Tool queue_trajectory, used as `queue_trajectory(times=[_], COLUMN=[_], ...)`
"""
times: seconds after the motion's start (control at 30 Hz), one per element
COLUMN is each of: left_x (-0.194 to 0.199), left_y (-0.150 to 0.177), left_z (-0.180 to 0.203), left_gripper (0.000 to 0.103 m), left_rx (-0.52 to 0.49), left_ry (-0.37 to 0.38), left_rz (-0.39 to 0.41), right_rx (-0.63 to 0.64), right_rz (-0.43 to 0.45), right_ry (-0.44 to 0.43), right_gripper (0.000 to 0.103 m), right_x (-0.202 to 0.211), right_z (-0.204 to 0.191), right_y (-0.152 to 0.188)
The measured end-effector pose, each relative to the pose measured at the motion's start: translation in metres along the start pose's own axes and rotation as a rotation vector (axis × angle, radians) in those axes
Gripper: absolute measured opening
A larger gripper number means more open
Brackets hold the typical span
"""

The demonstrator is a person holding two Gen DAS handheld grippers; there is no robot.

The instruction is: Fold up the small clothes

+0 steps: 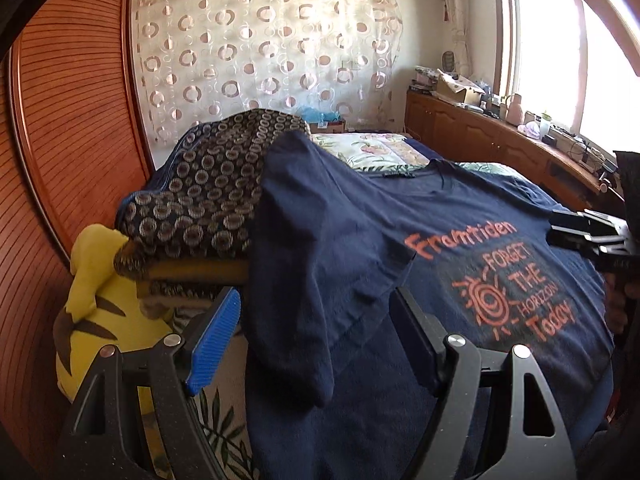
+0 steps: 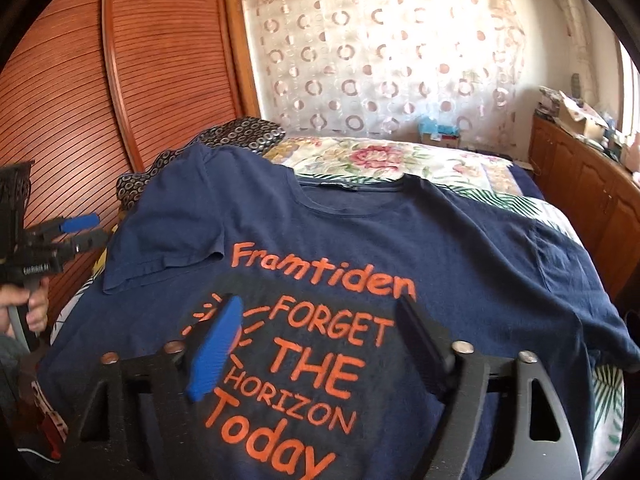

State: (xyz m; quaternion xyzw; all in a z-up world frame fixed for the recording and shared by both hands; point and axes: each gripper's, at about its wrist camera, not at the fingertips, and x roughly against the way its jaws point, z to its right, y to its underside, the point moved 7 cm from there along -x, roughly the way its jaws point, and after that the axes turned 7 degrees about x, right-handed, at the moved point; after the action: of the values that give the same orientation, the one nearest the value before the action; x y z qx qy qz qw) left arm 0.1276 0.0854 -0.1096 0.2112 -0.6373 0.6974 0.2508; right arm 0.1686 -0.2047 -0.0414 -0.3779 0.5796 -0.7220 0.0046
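The left gripper (image 1: 316, 344) hovers wide open over the left sleeve (image 1: 304, 248), gripping nothing; the navy T-shirt (image 2: 460, 248) (orange lettering facing up) lies spread flat on the floral bedspread (image 2: 384, 160); the right gripper (image 2: 320, 344) hangs over the print, jaws likewise spread and empty.

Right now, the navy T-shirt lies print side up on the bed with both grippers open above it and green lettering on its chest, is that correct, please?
Not quite: the lettering is orange, not green, as the right wrist view shows. The rest holds: the navy T-shirt lies print side up on the bed, with the left gripper and right gripper open above it.
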Motion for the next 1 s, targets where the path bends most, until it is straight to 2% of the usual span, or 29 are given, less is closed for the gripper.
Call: queue_trajectory(times=[0.1, 0.23, 0.4, 0.53, 0.63, 0.73, 0.77, 0.87, 1.0], left_x=[0.001, 0.006, 0.013, 0.018, 0.020, 0.020, 0.020, 0.019, 0.020], left_y=[0.011, 0.019, 0.021, 0.021, 0.023, 0.022, 0.022, 0.022, 0.022], left_z=[-0.004, -0.010, -0.017, -0.022, -0.024, -0.026, -0.026, -0.027, -0.025], left_gripper=[0.078, 0.078, 0.078, 0.078, 0.078, 0.078, 0.078, 0.078, 0.078], left_rx=[0.004, 0.024, 0.050, 0.065, 0.068, 0.071, 0.073, 0.082, 0.086], left_ry=[-0.015, -0.018, -0.024, -0.028, -0.034, -0.038, -0.040, -0.040, -0.037], left_rz=[-0.009, -0.015, -0.009, -0.004, -0.002, -0.003, -0.002, -0.001, 0.001], right_rx=[0.036, 0.082, 0.107, 0.117, 0.118, 0.147, 0.155, 0.190, 0.171], right_rz=[-0.015, -0.029, -0.095, -0.168, -0.207, -0.210, -0.213, -0.208, -0.166], right_ry=[-0.044, -0.121, -0.224, -0.256, -0.266, -0.262, -0.269, -0.287, -0.291], right_gripper=[0.062, 0.056, 0.048, 0.042, 0.033, 0.021, 0.010, 0.003, 0.002], right_x=[-0.013, -0.039, -0.087, -0.125, -0.146, -0.151, -0.151, -0.152, -0.144], right_z=[-0.012, -0.036, -0.068, -0.082, -0.088, -0.091, -0.093, -0.100, -0.092], right_y=[-0.012, -0.029, -0.043, -0.045, -0.044, -0.046, -0.046, -0.047, -0.056])
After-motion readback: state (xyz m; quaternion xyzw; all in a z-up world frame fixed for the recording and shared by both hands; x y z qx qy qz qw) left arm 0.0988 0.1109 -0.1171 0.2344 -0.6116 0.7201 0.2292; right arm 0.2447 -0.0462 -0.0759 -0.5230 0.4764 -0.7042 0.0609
